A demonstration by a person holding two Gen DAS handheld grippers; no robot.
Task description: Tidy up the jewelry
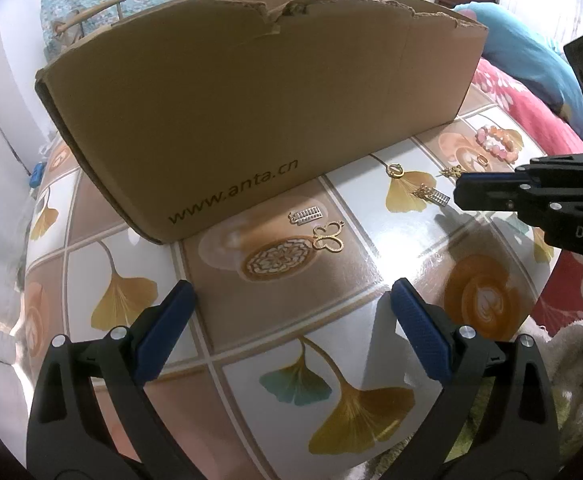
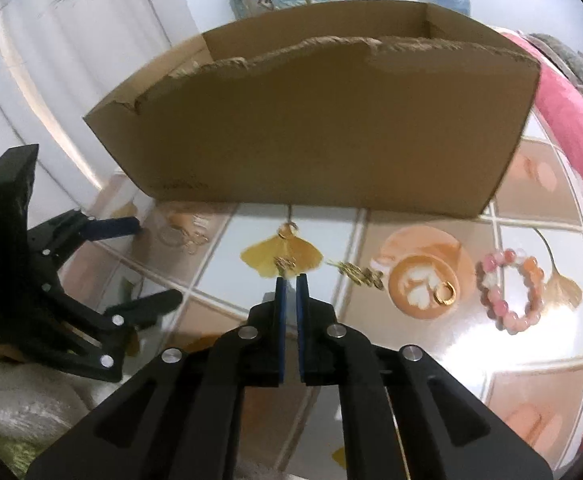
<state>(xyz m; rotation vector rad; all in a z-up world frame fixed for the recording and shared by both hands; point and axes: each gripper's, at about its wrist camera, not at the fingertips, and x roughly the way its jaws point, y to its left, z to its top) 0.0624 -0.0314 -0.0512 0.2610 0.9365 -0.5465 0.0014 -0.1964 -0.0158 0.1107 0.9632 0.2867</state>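
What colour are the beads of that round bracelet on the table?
The round beaded bracelet is pink and peach, some beads paler; the right wrist view shows it best.

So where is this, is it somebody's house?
Most likely a room in a home. There is a table covered with a shiny cloth printed with leaves and coffee cups, a pink flowered blanket beside it as on a bed, and a worn cardboard box with jewelry in front of it.

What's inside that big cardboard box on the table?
From the right wrist view, only the bare inner walls of the cardboard box show near its torn top edge. Its front wall hides the floor, so any contents cannot be seen. The jewelry in view lies outside, like the pink bead bracelet.
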